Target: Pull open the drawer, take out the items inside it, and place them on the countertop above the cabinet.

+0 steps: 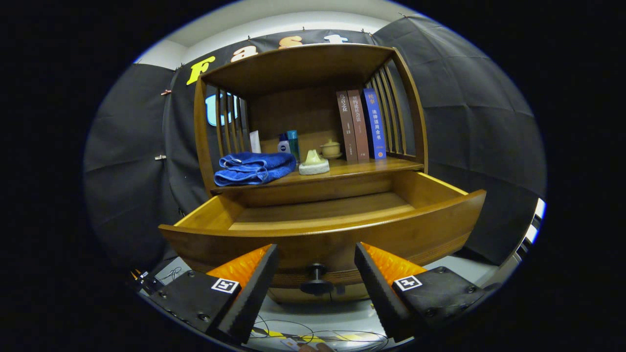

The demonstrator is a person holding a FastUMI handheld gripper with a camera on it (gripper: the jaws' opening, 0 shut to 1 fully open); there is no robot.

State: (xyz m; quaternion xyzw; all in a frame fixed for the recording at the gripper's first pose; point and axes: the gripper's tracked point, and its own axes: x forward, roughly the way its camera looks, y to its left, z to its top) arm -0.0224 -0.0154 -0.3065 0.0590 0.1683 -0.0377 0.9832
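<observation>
Hovering just in front of the pulled-out drawer (pixel 323 230), the gripper (pixel 316 274) has its fingers spread wide, holding nothing; the round drawer knob (pixel 316 279) sits between them, touching neither; drawer floor, as far as it shows over the front panel, looks bare wood, no item visible on it, though the near strip behind the panel is hidden from this low angle; countertop (pixel 371 167) above the drawer already carries a folded blue towel (pixel 254 168), a pale soap-like lump on a white dish (pixel 314 164), a small lidded cup (pixel 331 148), two bottles (pixel 288 142) at the back, and three upright books (pixel 361 126) at one end; judgement: the opening step looks done and the take-out step is either finished or needs checking; to do this well, lift the gripper above the front panel and tilt down so the hidden near strip comes into sight before calling it empty; if something lies there, come down from above with the fingers kept wide, clear of the drawer's side walls; set it on the bare stretch of countertop between dish and books, well back from the edge, so nothing already there gets nudged.
</observation>
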